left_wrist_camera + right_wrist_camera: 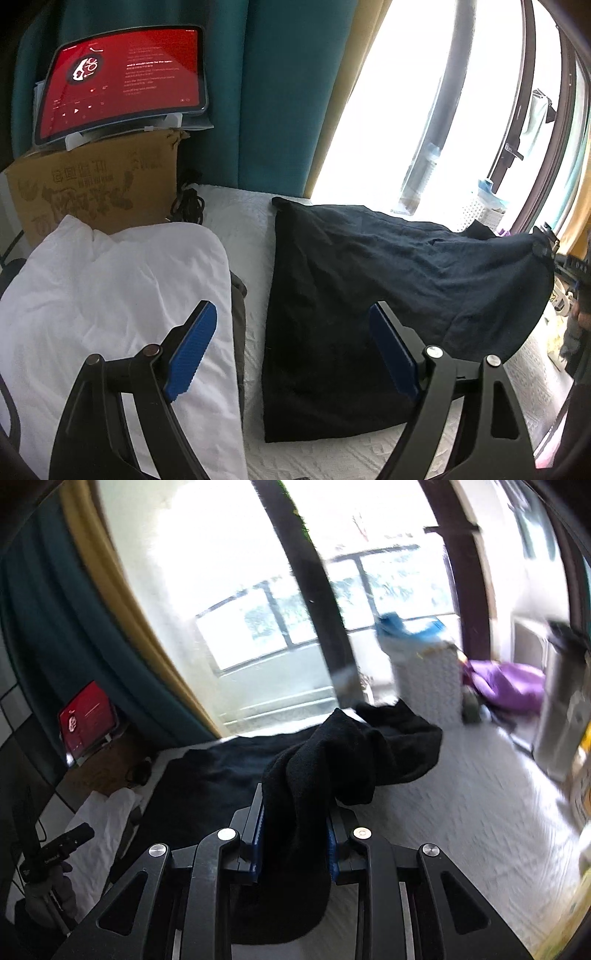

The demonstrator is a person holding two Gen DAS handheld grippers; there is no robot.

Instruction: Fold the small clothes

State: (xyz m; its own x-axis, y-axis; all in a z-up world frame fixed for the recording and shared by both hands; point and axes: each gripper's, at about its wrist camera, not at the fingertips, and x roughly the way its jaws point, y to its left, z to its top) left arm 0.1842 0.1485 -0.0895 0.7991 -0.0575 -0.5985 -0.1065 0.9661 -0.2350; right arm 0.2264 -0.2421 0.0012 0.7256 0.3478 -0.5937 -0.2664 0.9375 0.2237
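Left wrist view
My left gripper (293,347): jaws spread wide with nothing between the blue pads, hovering above the bed.
Black garment (369,295): spread on the white bedspread (255,236), just right of centre; its far right corner is lifted off the bed and pinched by my right gripper (546,242) at the picture's edge.
White garment (110,295): folded, lying on the left, apart from the black one.
Behind: a cardboard box (96,192) with a red-screened tablet (125,77) propped on top, teal curtain (273,92), bright window.

Right wrist view
My right gripper (294,834): jaws drawn in and clamped on a bunched fold of the black garment (332,760), which drapes over and below the pads.
Rest of the garment: trails back to the left, flat on the bedspread (461,805).
My left gripper (64,843): seen low on the left, held in a gloved hand (51,893).
Background: blurred window, white woven basket (430,679), something purple (509,686).
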